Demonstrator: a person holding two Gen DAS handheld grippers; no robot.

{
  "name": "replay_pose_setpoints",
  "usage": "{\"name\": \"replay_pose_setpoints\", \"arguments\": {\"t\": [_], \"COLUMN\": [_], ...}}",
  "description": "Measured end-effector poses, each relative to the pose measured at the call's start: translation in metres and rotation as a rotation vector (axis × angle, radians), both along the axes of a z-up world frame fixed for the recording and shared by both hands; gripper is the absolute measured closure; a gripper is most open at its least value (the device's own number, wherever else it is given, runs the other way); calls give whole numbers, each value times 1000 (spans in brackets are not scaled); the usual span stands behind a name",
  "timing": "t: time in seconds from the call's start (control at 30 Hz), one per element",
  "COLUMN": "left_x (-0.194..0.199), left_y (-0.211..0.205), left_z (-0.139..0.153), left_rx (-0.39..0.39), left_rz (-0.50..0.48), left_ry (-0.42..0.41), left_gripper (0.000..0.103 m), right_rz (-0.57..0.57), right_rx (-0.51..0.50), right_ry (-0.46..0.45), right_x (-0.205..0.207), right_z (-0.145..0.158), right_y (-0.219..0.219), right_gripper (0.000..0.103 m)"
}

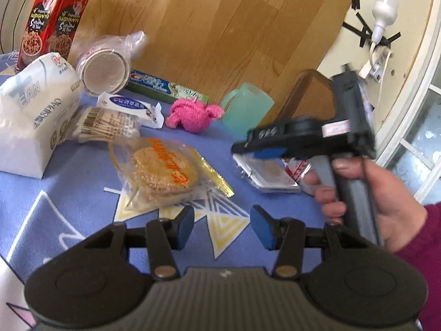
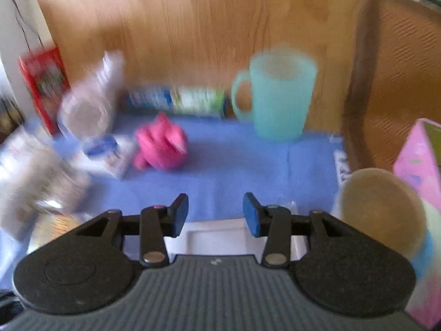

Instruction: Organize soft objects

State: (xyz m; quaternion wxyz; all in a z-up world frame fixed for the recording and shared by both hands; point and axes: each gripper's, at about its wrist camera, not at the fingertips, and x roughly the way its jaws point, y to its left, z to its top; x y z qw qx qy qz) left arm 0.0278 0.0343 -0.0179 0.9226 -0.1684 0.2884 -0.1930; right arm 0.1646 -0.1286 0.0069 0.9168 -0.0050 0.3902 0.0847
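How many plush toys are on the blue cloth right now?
1. The pink plush lies near the cloth's back edge, between the white sachet and the green mug, in front of the toothpaste box. Others may be hidden behind the packages.

right view motion-blurred | tissue pack (image 1: 33,115) cut by left edge | clear case (image 1: 264,175) half hidden

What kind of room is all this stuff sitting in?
Most likely a home, perhaps a bedroom or living room. Household odds and ends lie on a blue printed cloth: a pink plush toy, a tissue pack, a toothpaste box. A wood-grain floor and a power strip suggest domestic surroundings.
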Motion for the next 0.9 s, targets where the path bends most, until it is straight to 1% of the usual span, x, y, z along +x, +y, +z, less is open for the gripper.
{"name": "replay_pose_setpoints", "arguments": {"t": [0.07,0.1,0.17,0.23,0.27,0.3,0.33,0.37,0.4,0.43,0.47,0.5,0.6,0.67,0.73,0.77,0.8,0.83,0.87,0.9], "left_x": [-5,-5,-4,-5,-6,-6,-6,-6,-6,-5,-5,-4,-5,-8,-9,-10,-14,-18,-21,-23], "left_y": [2,3,3,3,2,1,-1,-3,-7,-11,-16,-23,-48,-68,-83,-90,-94,-98,-100,-102], "left_z": [0,0,0,0,0,1,1,2,3,5,7,8,11,9,4,-1,-3,-4,-4,-3], "left_rx": [-12,-20,-32,-38,-36,-33,-28,-20,-8,-1,0,-1,38,74,104,122,146,165,147,147], "left_rz": [-5,-10,-18,-30,-35,-42,-50,-58,-67,-80,-100,-127,-210,-263,-294,-305,-298,-307,-334,-324], "left_ry": [-14,-18,-18,-18,-19,-19,-16,-14,-11,-8,-5,-1,-6,3,36,62,48,39,54,63], "left_gripper": [57,54,53,53,53,53,53,53,53,53,53,53,49,49,49,50,54,64,66,66], "right_rz": [48,83,152,225,248,254,253,240,218,202,196,196,180,172,158,158,163,173,187,189], "right_rx": [9,28,71,116,139,153,160,164,166,172,173,153,51,61,86,95,93,82,66,42], "right_ry": [13,19,22,-3,-34,-102,-174,-249,-306,-339,-344,-336,-311,-269,-226,-213,-211,-212,-213,-221], "right_x": [-18,-34,-72,-115,-138,-163,-184,-208,-230,-247,-259,-272,-291,-294,-286,-282,-275,-272,-267,-264], "right_z": [-1,-2,-4,-5,-5,-2,4,8,10,10,9,5,-9,-17,-25,-27,-29,-29,-31,-31], "right_y": [0,-1,-5,-10,-15,-21,-25,-32,-38,-40,-42,-43,-39,-42,-45,-44,-40,-35,-29,-24], "right_gripper": [57,57,57,57,57,56,53,41,28,25,24,24,24,23,20,19,19,19,19,20]}}
